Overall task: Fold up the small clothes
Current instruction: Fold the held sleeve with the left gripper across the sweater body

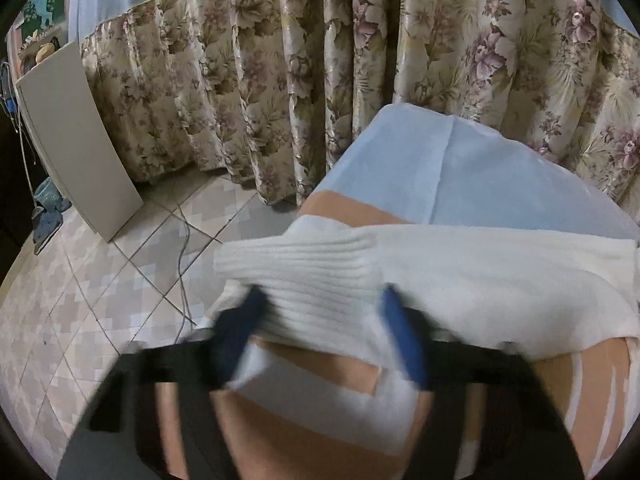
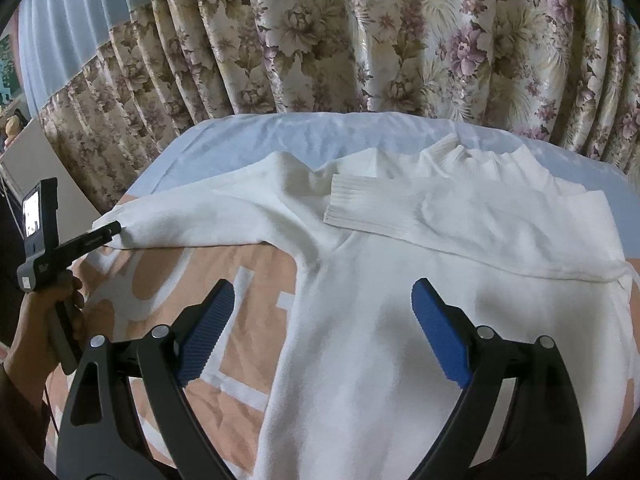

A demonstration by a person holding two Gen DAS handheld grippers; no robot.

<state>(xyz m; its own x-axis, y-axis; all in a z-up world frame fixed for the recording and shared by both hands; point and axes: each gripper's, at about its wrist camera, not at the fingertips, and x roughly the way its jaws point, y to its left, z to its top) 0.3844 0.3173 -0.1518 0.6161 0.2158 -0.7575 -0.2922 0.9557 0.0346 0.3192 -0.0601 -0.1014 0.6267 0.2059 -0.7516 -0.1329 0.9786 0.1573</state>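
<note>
A white knit sweater lies spread flat on the bed, collar at the far side. One sleeve is folded across the chest, its ribbed cuff near the middle. The other sleeve stretches out to the left edge of the bed. My left gripper is shut on that sleeve's ribbed cuff, which bunches between the blue pads; the right wrist view shows this left gripper at the sleeve's end. My right gripper hangs open above the sweater's body, nothing between its fingers.
The bed has a peach and white cover and a pale blue sheet at the far end. Floral curtains hang close behind. Left of the bed are a tiled floor, a cable and a leaning white board. A person's hand holds the left gripper.
</note>
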